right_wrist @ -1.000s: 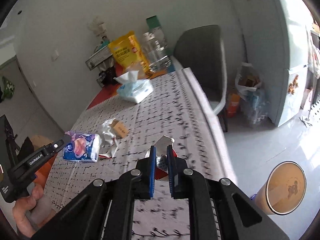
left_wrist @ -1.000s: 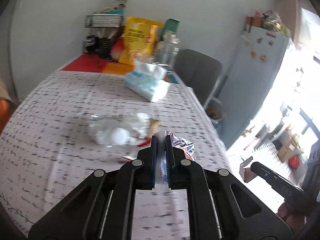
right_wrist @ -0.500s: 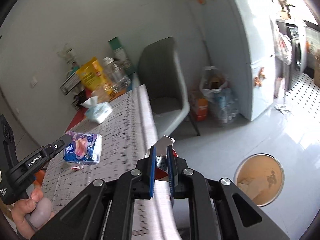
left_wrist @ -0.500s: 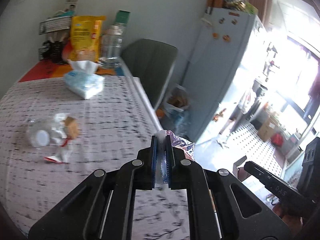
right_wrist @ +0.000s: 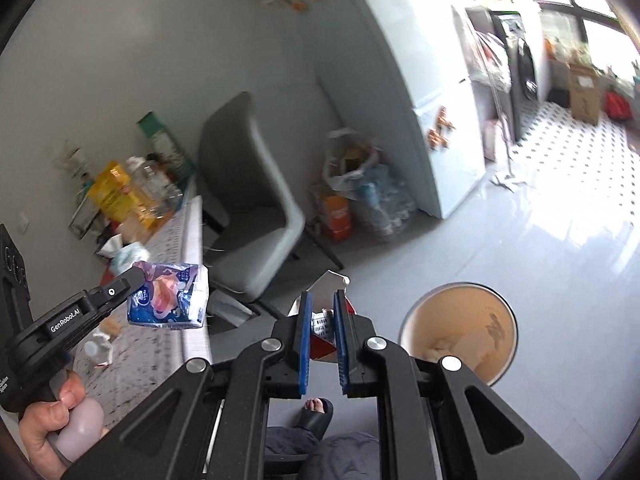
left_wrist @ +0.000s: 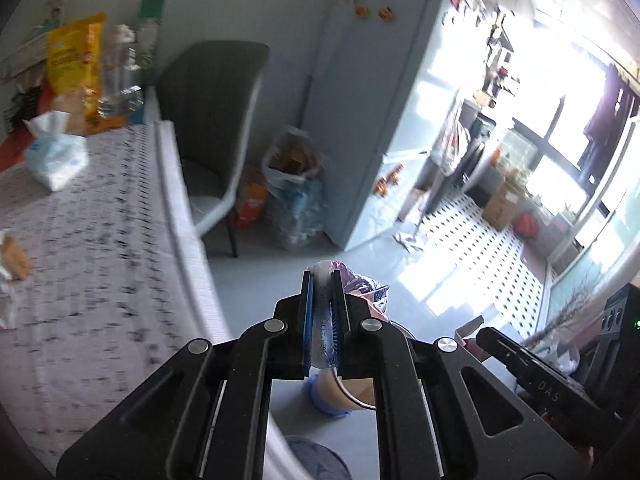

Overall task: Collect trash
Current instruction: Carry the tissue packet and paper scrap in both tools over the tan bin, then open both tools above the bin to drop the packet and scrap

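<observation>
My left gripper (left_wrist: pixel 322 280) is shut on a crumpled blue and pink plastic packet (left_wrist: pixel 362 286), held out past the table edge over the floor. The right wrist view shows that same packet (right_wrist: pixel 168 300) hanging at the tip of the left gripper (right_wrist: pixel 134 278). My right gripper (right_wrist: pixel 322 300) is shut on a red and white carton scrap (right_wrist: pixel 324 322). A round bin (right_wrist: pixel 452 308) with a tan inside stands on the floor just right of it. In the left wrist view a sliver of the bin (left_wrist: pixel 326 394) shows below the jaws, and the right gripper (left_wrist: pixel 486 336) is at the lower right.
The table (left_wrist: pixel 100 264) with a patterned cloth lies to the left and bears a tissue pack (left_wrist: pixel 56 156), a small brown box (left_wrist: pixel 16 256), a yellow bag and bottles. A grey chair (right_wrist: pixel 256 216), bags of bottles (right_wrist: pixel 368 196) and a fridge (right_wrist: pixel 432 128) stand beyond. A sandalled foot (right_wrist: pixel 316 410) is below.
Both grippers have swung right, off the tabletop and out over the floor, each still holding its scrap. The bin has come closer and larger in the right wrist view.
</observation>
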`<state>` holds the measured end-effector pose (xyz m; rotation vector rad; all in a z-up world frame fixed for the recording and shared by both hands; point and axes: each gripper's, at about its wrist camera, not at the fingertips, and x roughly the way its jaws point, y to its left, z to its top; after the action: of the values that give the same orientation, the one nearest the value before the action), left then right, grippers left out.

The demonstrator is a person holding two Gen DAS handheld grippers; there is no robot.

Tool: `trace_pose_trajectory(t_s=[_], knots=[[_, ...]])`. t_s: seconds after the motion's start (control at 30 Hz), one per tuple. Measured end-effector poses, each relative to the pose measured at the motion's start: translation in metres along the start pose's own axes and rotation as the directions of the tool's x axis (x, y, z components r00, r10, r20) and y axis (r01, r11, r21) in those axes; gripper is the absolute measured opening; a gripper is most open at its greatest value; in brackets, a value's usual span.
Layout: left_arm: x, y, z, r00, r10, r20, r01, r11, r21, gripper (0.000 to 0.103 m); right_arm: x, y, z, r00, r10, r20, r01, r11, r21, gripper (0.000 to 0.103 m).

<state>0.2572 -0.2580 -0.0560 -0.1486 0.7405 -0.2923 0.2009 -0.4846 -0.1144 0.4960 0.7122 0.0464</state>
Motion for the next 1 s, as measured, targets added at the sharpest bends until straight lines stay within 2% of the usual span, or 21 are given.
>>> trace_pose_trajectory(t_s=[0.2,0.4,0.73,0.83,0.87,0.9,1.0], knots=[[0.055,-0.027,-0.007,0.996,-0.041,-0.079,0.041,0.999,0.007,0.009,0.023,-0.055,-0.005,0.997,-0.069,-0.041,0.072,0.995,0.069,0.012],[0.096,-0.045,-0.016,0.989,-0.059,-0.137,0.061,0.998,0.012,0.009,0.050,-0.090,-0.006,0.991,-0.116,-0.066,0.122,0.988,0.095,0.012],[0.140,-0.045,-0.031,0.973,-0.064,-0.222,0.066,0.998,0.003,0.009,0.102,-0.139,-0.004,0.977,-0.183,-0.106,0.200,0.964,0.173,0.012],[0.148,-0.051,-0.034,0.966,-0.078,-0.247,0.081,0.997,0.003,0.008,0.115,-0.152,0.000,0.975,-0.192,-0.116,0.211,0.959,0.189,0.015],[0.149,-0.054,-0.034,0.964,-0.082,-0.252,0.086,0.996,0.006,0.008,0.117,-0.158,0.001,0.973,-0.199,-0.116,0.219,0.954,0.202,0.021],[0.150,-0.059,-0.035,0.962,-0.088,-0.258,0.095,0.995,0.014,0.008,0.118,-0.164,0.001,0.972,-0.204,-0.116,0.226,0.949,0.219,0.033],[0.156,-0.071,-0.033,0.956,-0.103,-0.276,0.115,0.993,0.025,0.008,0.114,-0.179,0.001,0.973,-0.202,-0.110,0.224,0.938,0.264,0.037]])
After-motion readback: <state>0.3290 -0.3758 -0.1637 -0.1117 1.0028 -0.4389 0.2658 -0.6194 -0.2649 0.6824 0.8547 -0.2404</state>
